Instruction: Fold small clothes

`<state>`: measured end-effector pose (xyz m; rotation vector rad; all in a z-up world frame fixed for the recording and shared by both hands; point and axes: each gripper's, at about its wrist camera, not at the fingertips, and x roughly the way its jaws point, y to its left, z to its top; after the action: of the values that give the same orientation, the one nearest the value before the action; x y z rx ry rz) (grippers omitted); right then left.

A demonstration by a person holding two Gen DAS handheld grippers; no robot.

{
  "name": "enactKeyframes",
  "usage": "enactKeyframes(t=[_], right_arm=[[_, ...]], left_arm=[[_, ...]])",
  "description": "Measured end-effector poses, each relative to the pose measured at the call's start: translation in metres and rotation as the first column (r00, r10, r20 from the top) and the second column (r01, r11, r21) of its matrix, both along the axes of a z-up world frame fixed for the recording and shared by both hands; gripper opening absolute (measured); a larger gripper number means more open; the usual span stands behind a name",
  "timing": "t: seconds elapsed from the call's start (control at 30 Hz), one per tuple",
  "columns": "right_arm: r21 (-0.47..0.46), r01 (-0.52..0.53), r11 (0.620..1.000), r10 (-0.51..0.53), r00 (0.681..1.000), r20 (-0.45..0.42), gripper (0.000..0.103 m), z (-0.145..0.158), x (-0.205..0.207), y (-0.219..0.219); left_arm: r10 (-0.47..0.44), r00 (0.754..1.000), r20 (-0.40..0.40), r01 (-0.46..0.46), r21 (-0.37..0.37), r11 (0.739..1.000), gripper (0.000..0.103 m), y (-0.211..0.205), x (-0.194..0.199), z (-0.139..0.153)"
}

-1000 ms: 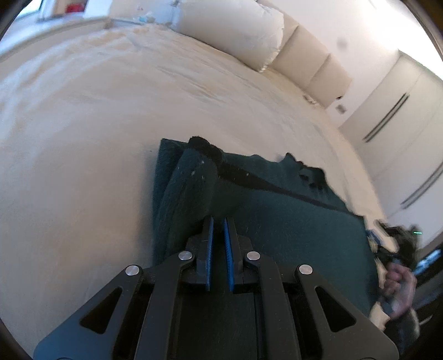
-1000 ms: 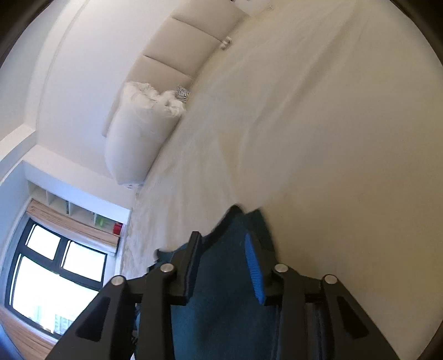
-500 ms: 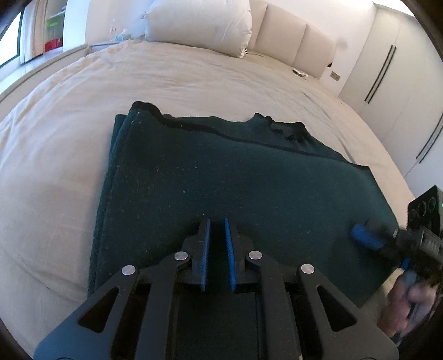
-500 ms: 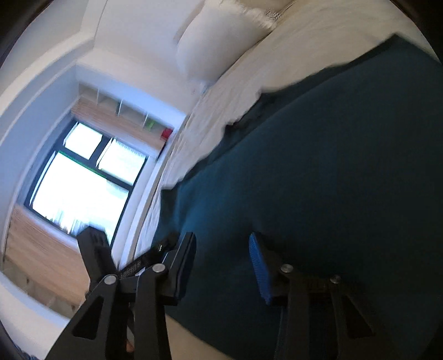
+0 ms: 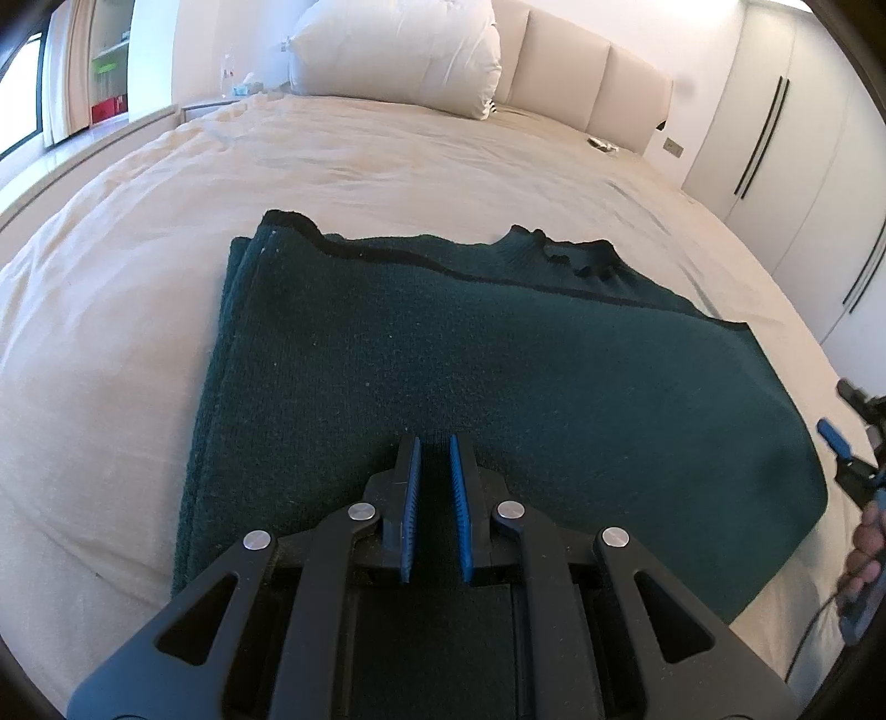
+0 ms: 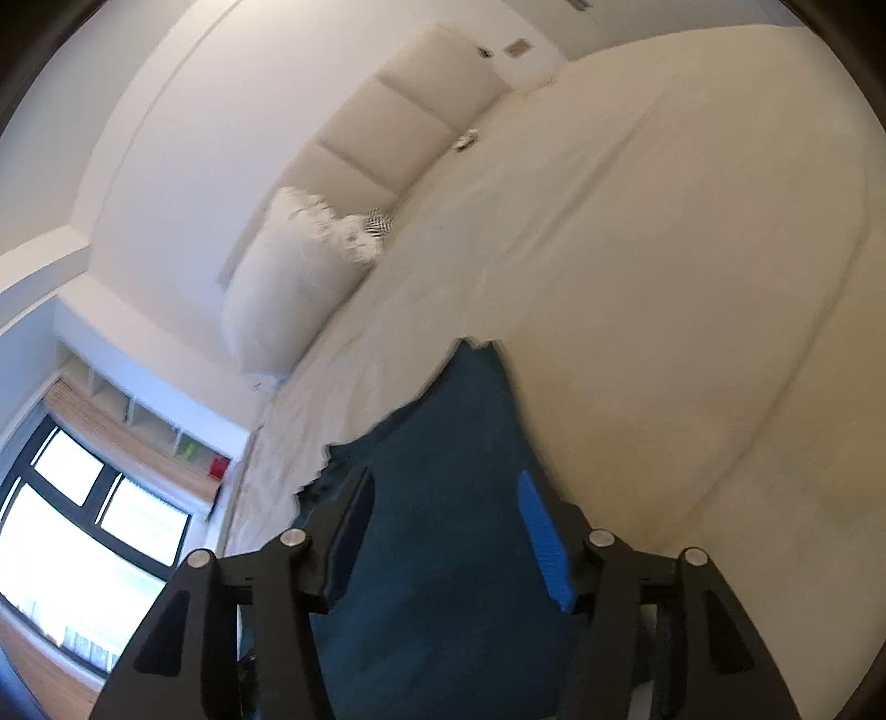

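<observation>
Sweater (image 5: 498, 387) folded on bed (image 5: 387, 166), beneath left fingers (image 5: 411, 498) (nearly shut)

I see the folded dark green knitted garment (image 5: 498, 376) lying flat on the cream-sheeted bed (image 5: 387, 160), near its foot. Behind it, at the head, a plump white pillow (image 5: 398, 50) leans against the padded beige headboard (image 5: 587, 83). White wardrobe doors (image 5: 786, 133) stand to the right, a window (image 6: 83, 509) to the left. My left gripper (image 5: 434, 476) sits over the garment's near edge; my right gripper (image 6: 443, 526) is at its right end.
</observation>
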<state>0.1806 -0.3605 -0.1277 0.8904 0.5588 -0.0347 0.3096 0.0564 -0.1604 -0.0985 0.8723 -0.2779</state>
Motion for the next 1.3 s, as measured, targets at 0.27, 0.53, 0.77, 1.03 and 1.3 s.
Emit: enactKeyframes(t=[0.27, 0.53, 0.77, 1.03, 1.3], right_arm=[[-0.026, -0.337, 0.941, 0.335, 0.941, -0.038, 0.064, 0.000, 0.062, 0.094], [0.038, -0.379, 0.925, 0.381, 0.921, -0.086, 0.063, -0.032, 0.074, 0.101], [0.031, -0.190, 0.981, 0.192, 0.977, -0.098, 0.063, -0.026, 0.035, 0.043], [0.054, -0.110, 0.992, 0.114, 0.992, -0.060, 0.070, -0.009, 0.004, 0.024], [0.071, -0.342, 0.937, 0.344, 0.939, -0.019, 0.074, 0.006, 0.033, 0.084]], left_arm=[[0.001, 1.000, 0.001, -0.001, 0.007, 1.000, 0.012, -0.001, -0.001, 0.000], [-0.008, 1.000, -0.014, 0.007, -0.045, 0.999, 0.012, 0.007, 0.000, -0.001], [0.040, 0.999, -0.014, -0.041, -0.059, 0.997, 0.013, 0.031, -0.009, 0.006], [0.269, 0.963, -0.015, -0.268, -0.130, 0.954, 0.014, 0.113, -0.048, 0.031], [0.204, 0.965, -0.165, -0.254, -0.392, 0.884, 0.073, 0.146, -0.059, 0.021]])
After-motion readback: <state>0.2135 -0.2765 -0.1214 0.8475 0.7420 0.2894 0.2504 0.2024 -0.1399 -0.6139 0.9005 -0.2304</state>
